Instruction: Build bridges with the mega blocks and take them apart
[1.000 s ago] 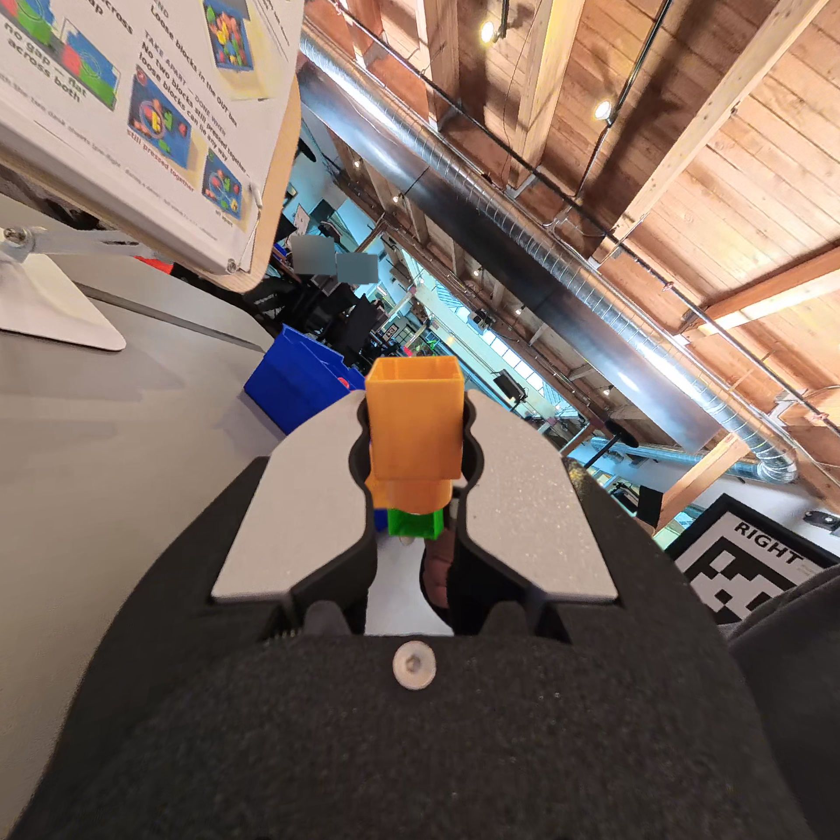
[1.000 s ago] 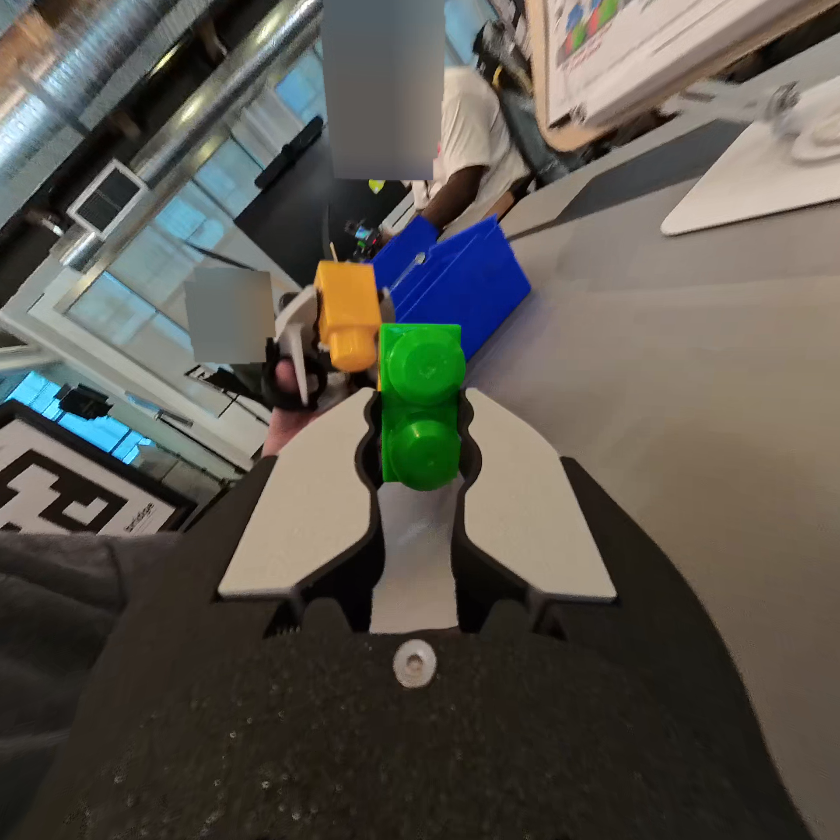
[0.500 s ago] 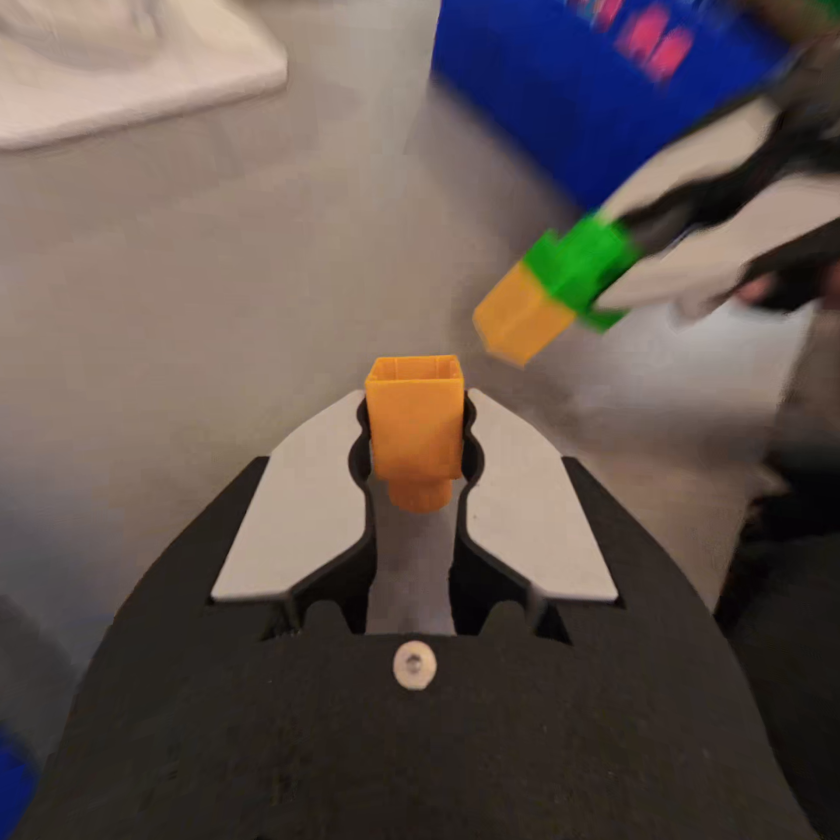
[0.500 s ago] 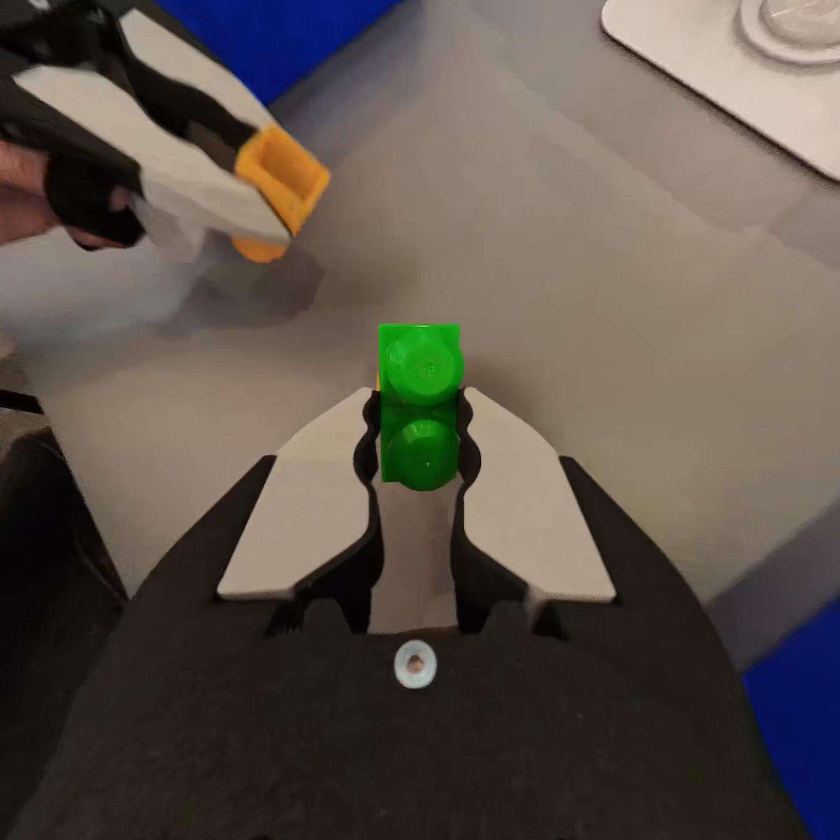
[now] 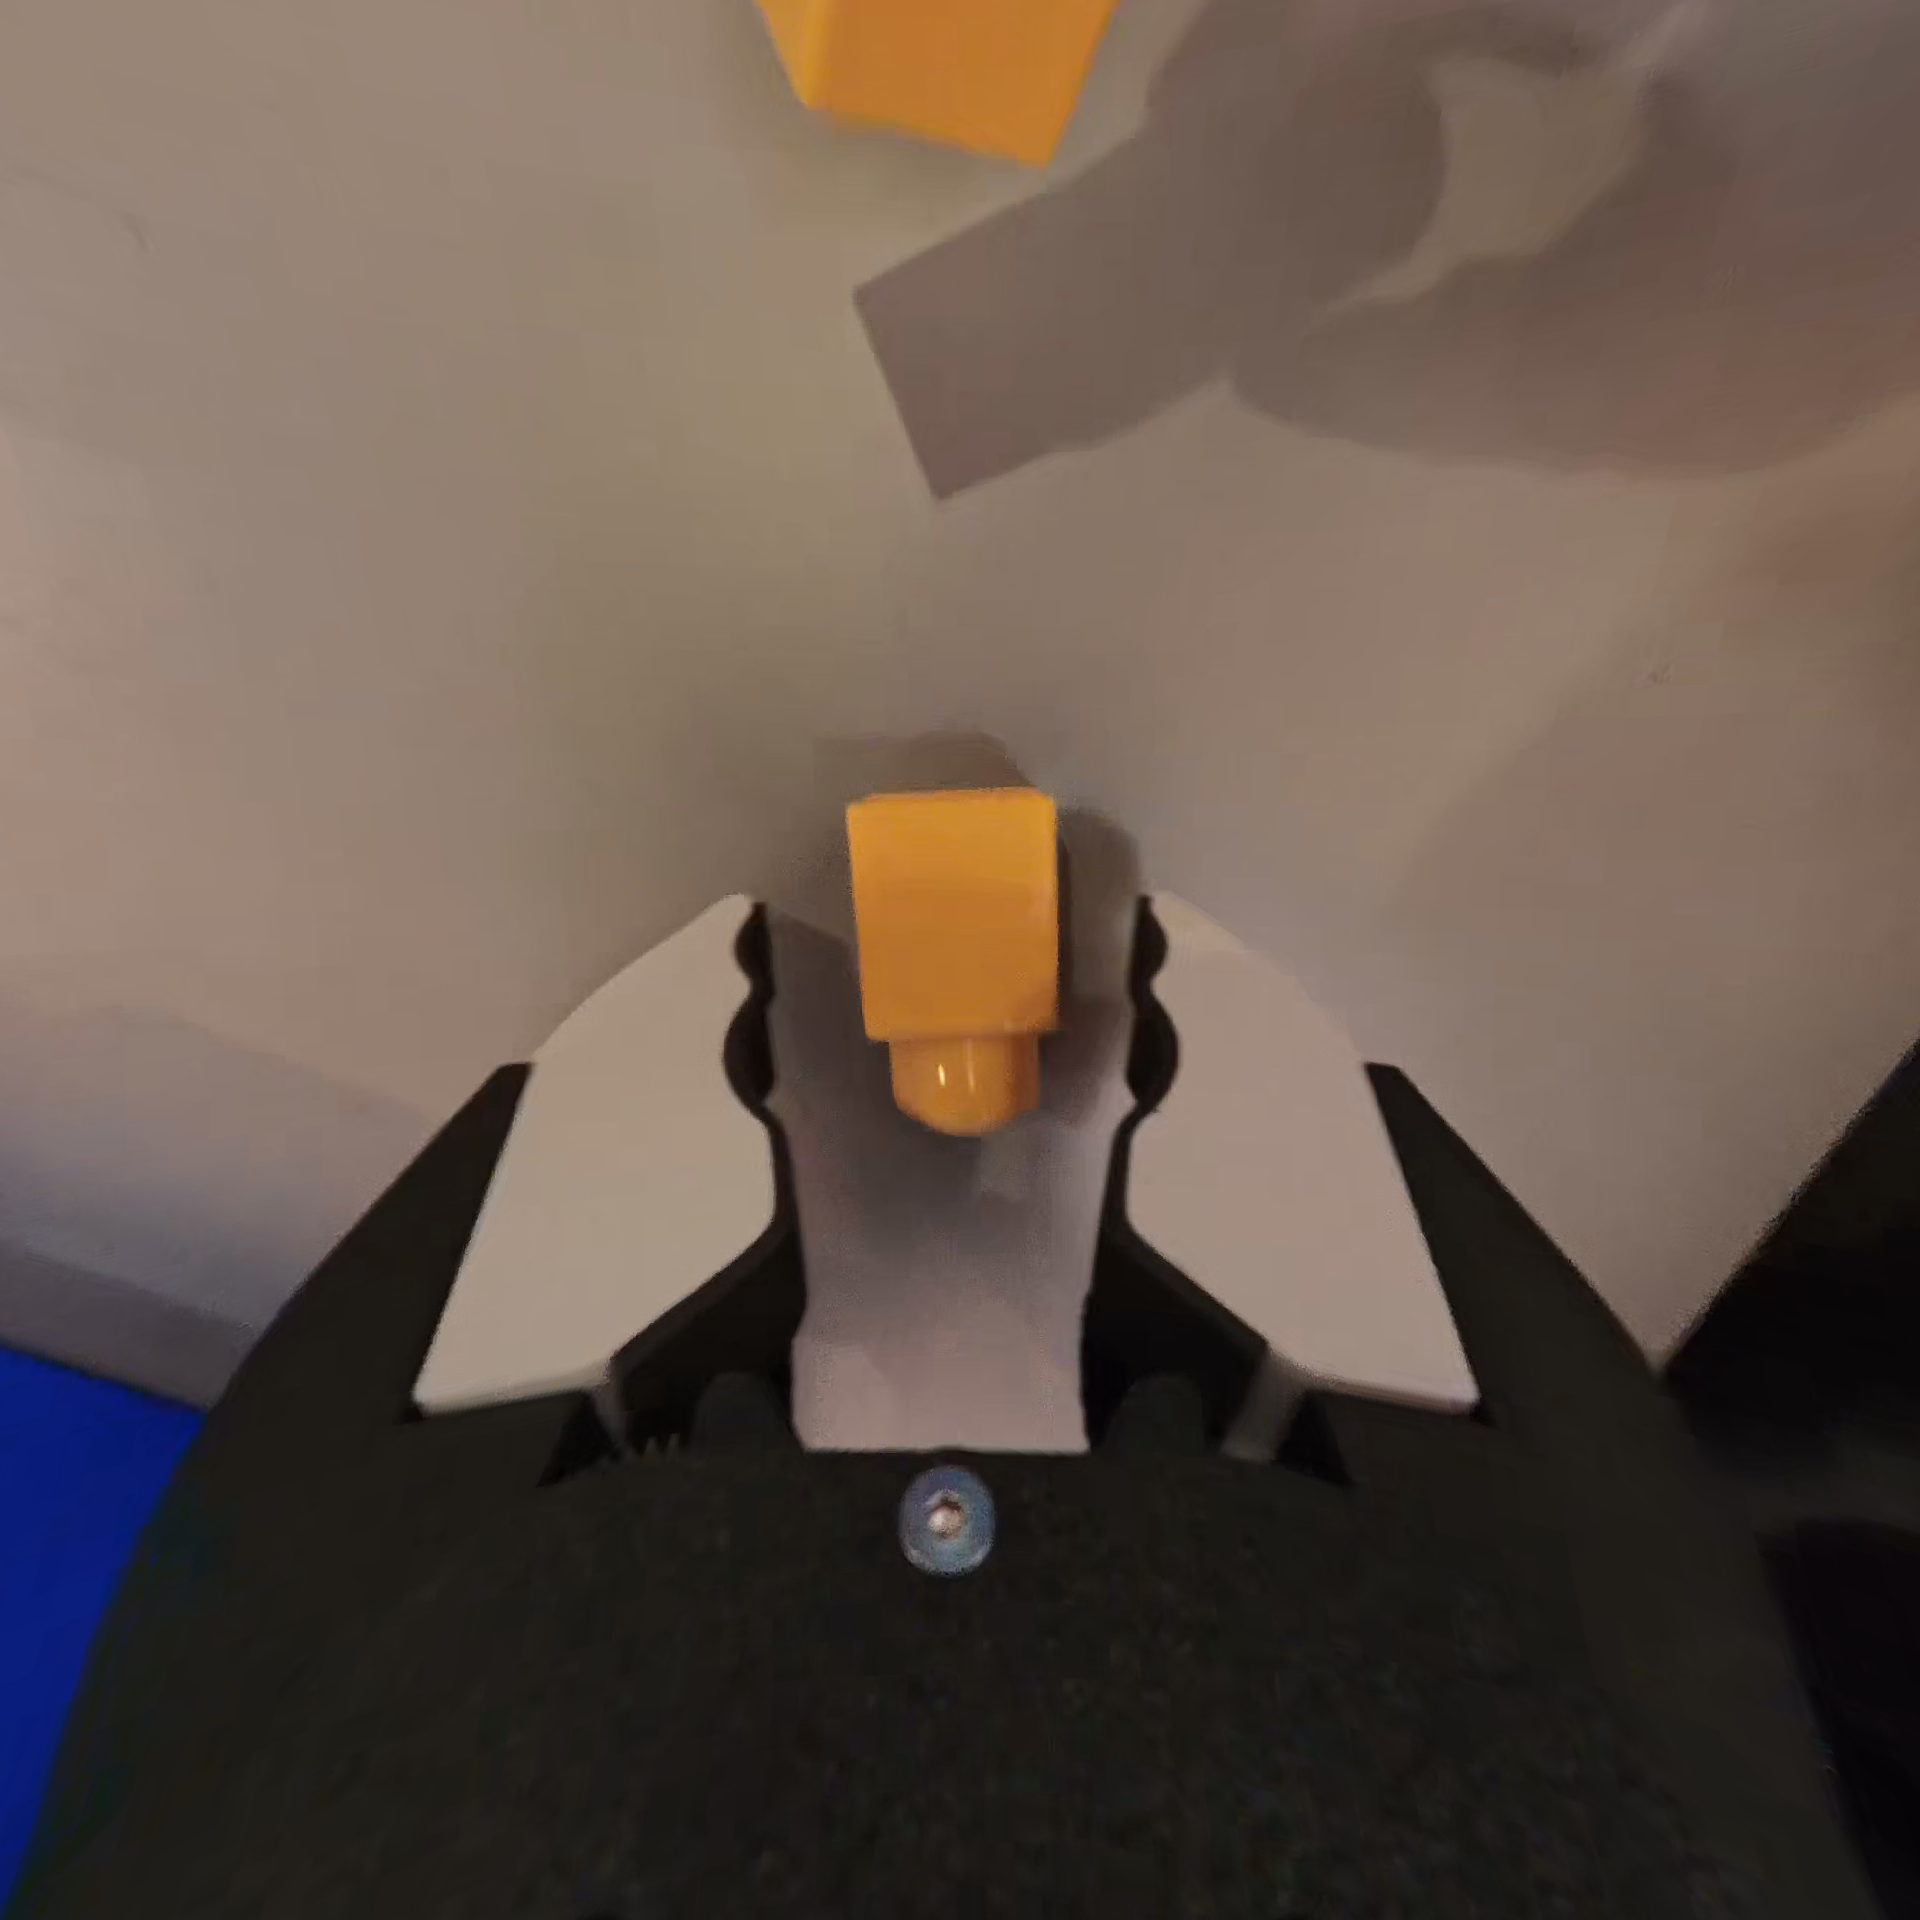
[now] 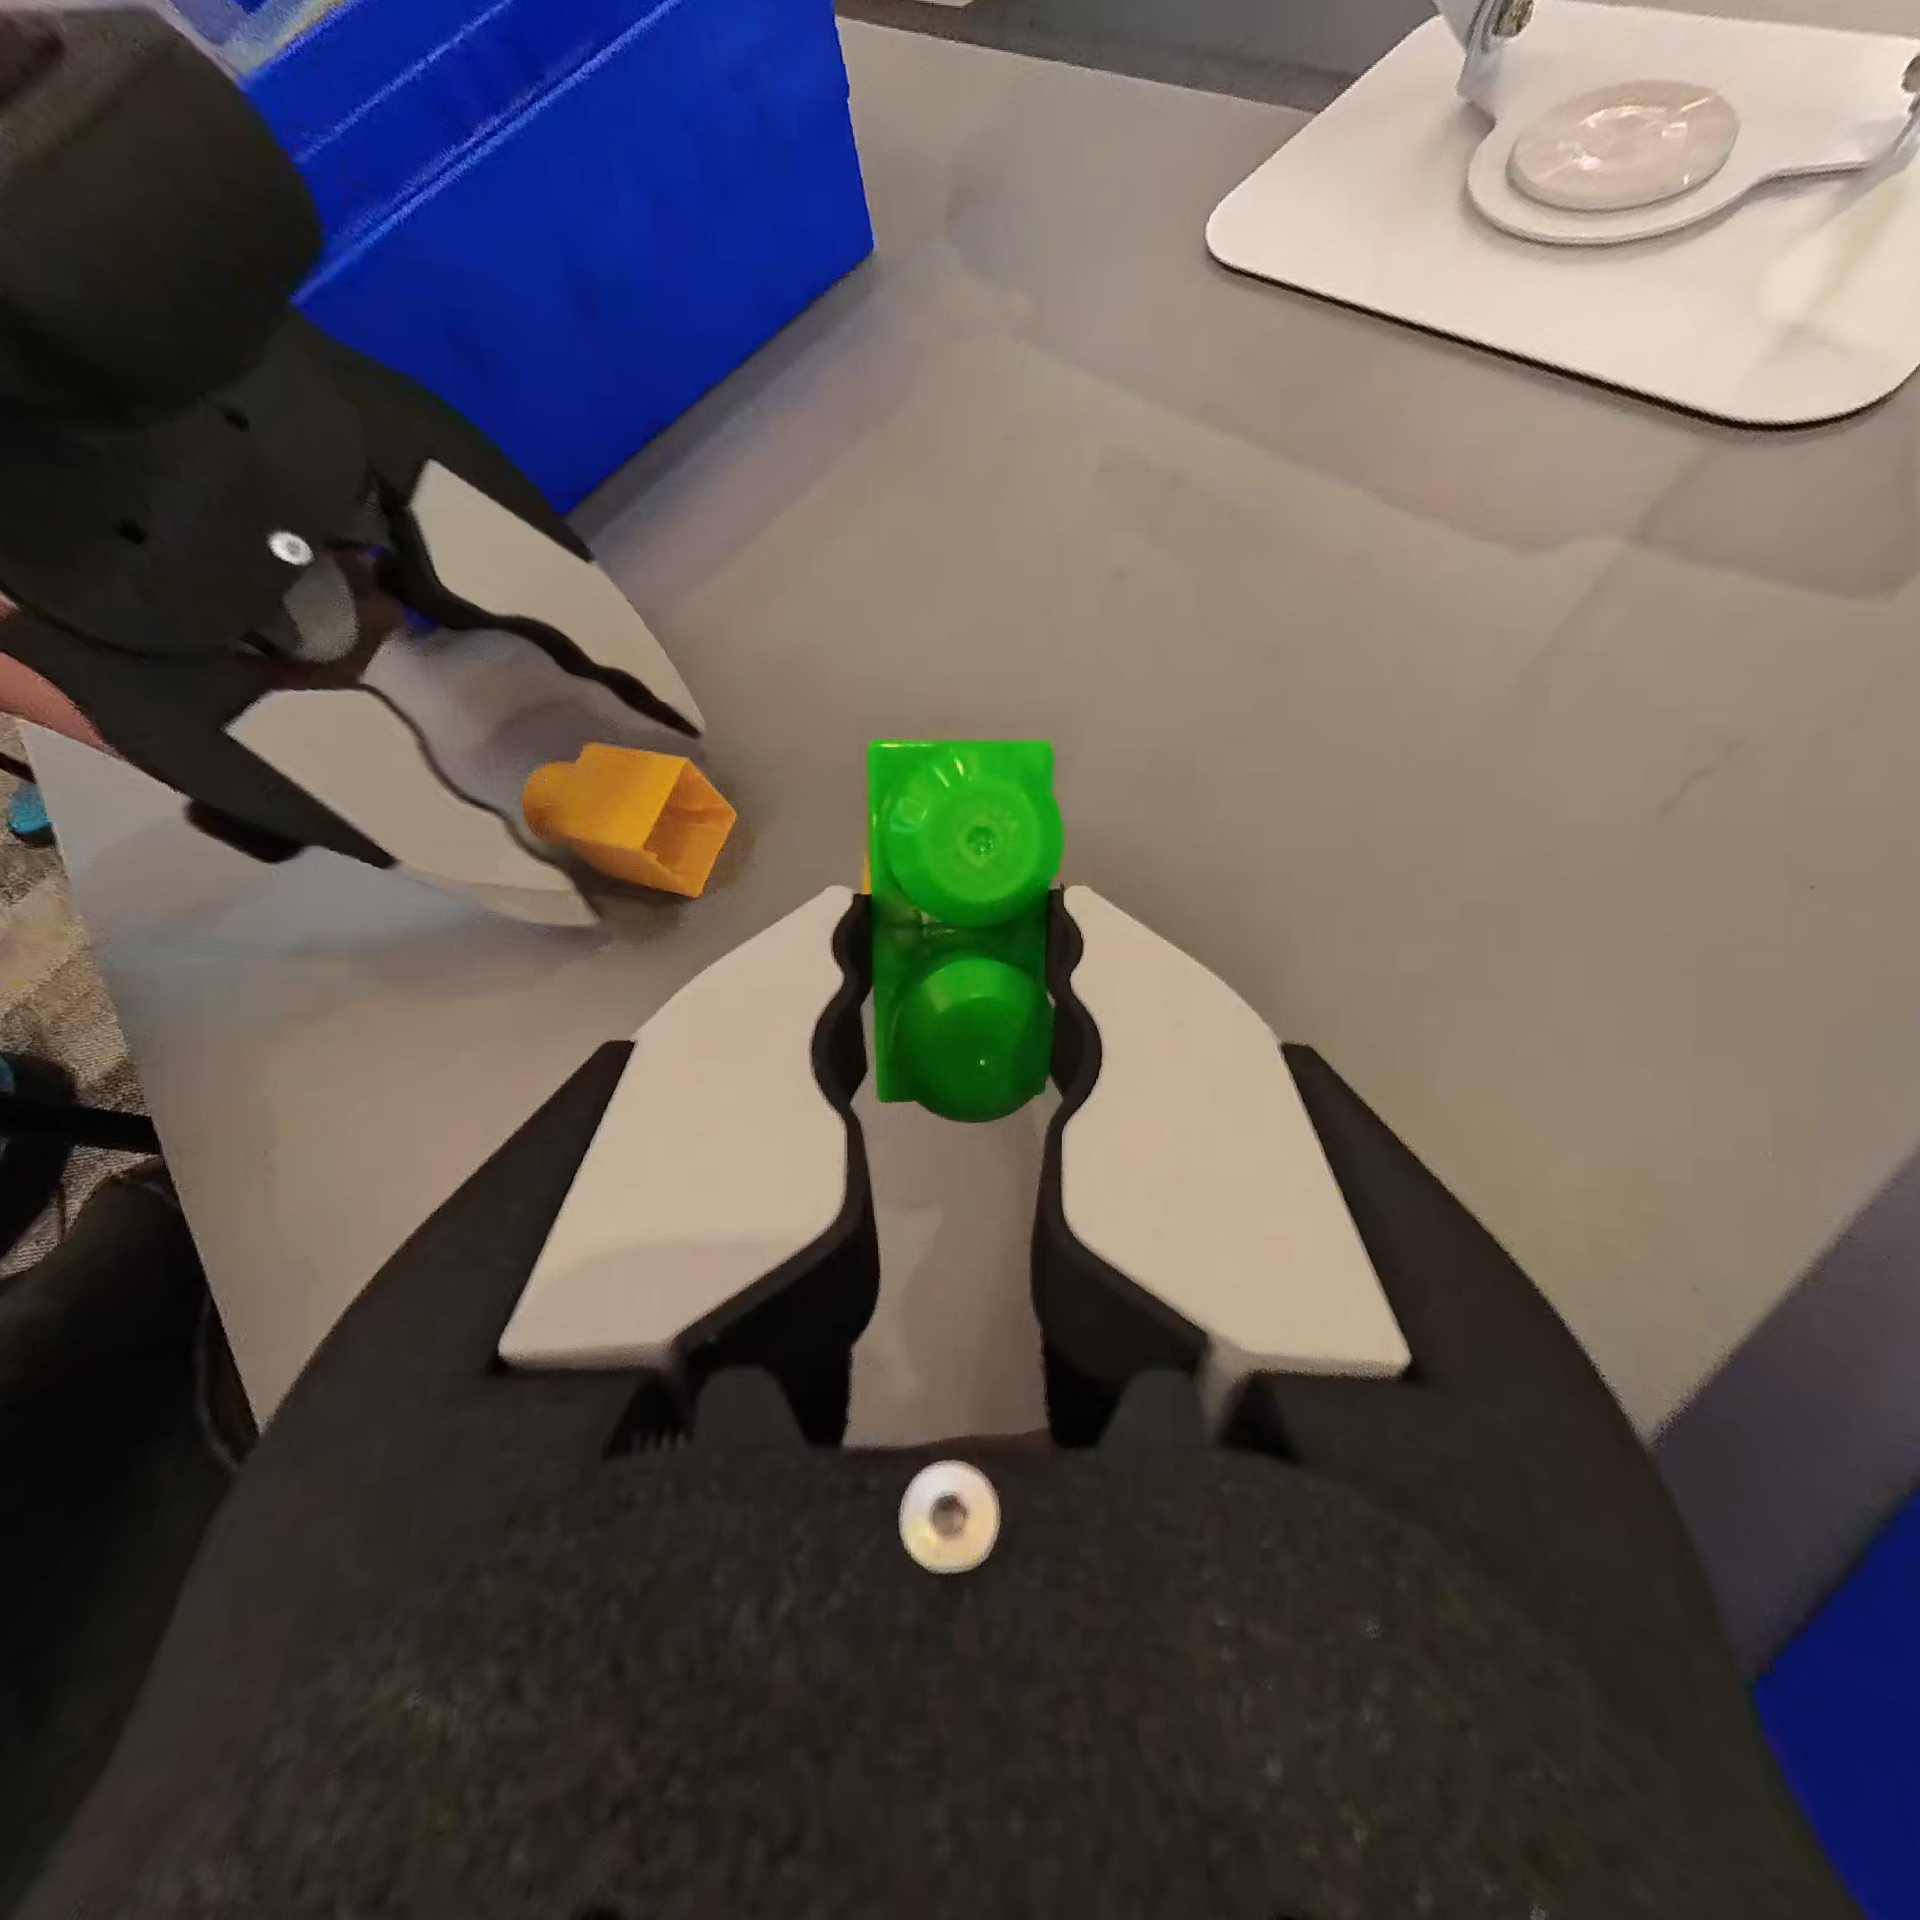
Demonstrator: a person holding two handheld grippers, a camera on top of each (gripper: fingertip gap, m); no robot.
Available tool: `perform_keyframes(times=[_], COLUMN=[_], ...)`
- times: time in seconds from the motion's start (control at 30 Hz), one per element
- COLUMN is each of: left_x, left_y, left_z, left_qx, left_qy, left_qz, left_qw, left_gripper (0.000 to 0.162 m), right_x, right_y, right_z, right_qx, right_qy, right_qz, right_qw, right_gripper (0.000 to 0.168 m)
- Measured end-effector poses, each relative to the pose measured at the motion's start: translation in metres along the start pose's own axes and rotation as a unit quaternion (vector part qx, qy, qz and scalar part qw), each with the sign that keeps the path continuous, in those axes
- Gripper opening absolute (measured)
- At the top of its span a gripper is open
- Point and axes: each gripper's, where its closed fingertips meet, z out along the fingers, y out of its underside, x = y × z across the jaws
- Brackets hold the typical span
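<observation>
Lying on its side on the grey table [image 6: 1351, 644], the orange block [image 6: 634, 816] sits between my released left claw [image 6: 613, 821], stud toward it, hollow end away. My right claw [image 6: 961, 935] clenches the green block [image 6: 961, 914], long axis pointing forward, studs up.

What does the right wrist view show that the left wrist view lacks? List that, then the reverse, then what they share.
Right wrist view only: the green block clamped in the right tool, the blue bin, the white stand base, and the left tool seen from outside.
Left wrist view only: a second orange block at the top edge.
Both: the loose orange block lying on the grey table between the left tool's open jaws.
</observation>
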Motion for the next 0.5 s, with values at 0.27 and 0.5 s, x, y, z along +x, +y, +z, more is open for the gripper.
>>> perform_keyframes(times=[0.27,0.5], left_x=[-0.010,-0.002], left_y=[0.006,0.025], left_z=[-0.068,-0.052], left_qx=[-0.078,-0.068], left_qy=[0.013,0.010], left_qz=[0.019,-0.026], left_qw=[0.997,0.997], left_gripper=[0.074,0.063], right_x=[0.002,-0.001], right_y=[-0.005,-0.002], right_z=[-0.010,-0.012], right_qx=[0.008,0.005], right_qy=[0.001,0.004], right_qz=[-0.005,-0.016], right_qw=[1.000,1.000], right_gripper=[0.032,0.032])
